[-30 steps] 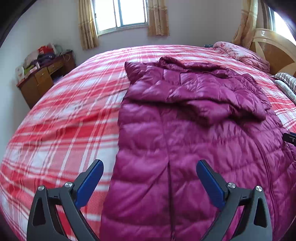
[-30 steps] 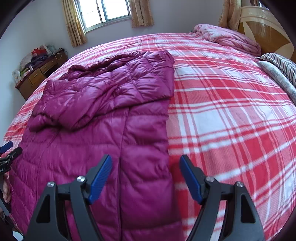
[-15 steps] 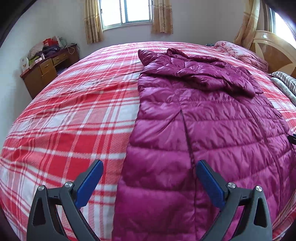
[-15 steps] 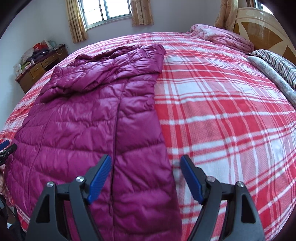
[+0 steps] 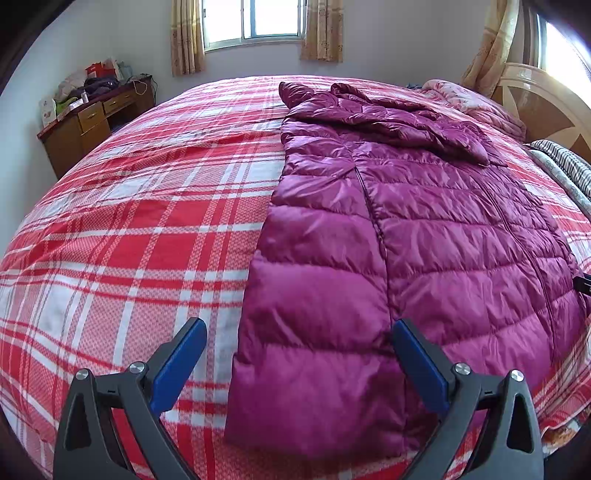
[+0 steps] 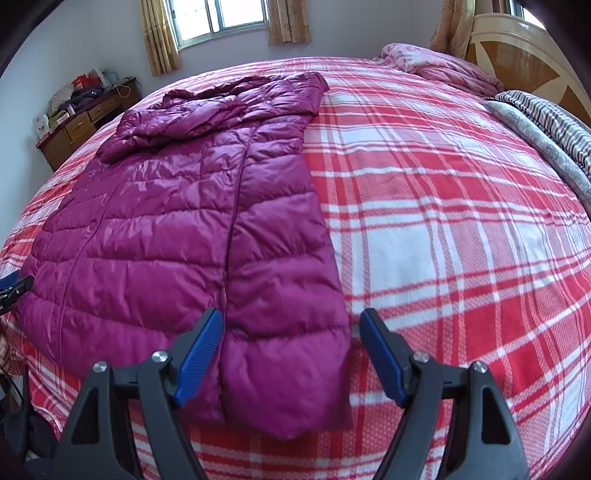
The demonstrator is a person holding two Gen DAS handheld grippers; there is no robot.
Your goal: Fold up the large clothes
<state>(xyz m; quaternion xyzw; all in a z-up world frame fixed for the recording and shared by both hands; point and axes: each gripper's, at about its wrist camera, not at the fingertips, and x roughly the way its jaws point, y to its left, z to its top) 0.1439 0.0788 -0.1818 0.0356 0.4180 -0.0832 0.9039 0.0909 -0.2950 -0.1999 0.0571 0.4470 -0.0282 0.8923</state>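
Observation:
A long magenta quilted down coat (image 5: 417,236) lies flat on a bed, hem toward me, hood and folded sleeves bunched at the far end. In the left wrist view my left gripper (image 5: 299,343) hovers open over the coat's left hem corner, blue pads wide apart with nothing between them. The same coat (image 6: 192,229) fills the left half of the right wrist view. There my right gripper (image 6: 291,332) stands open above the right hem corner, and its pads touch nothing. The left gripper's tip (image 6: 14,286) shows at that view's left edge.
The bed wears a red and white plaid cover (image 5: 140,221). A pink quilt (image 6: 439,70) and striped bedding (image 6: 546,114) lie by the wooden headboard (image 6: 532,48). A cluttered wooden desk (image 5: 92,118) stands by the far wall under a curtained window (image 5: 255,22).
Both grippers have drawn back along the coat from its middle toward the hem, so the hem edge and near bed edge now show. Both stayed open.

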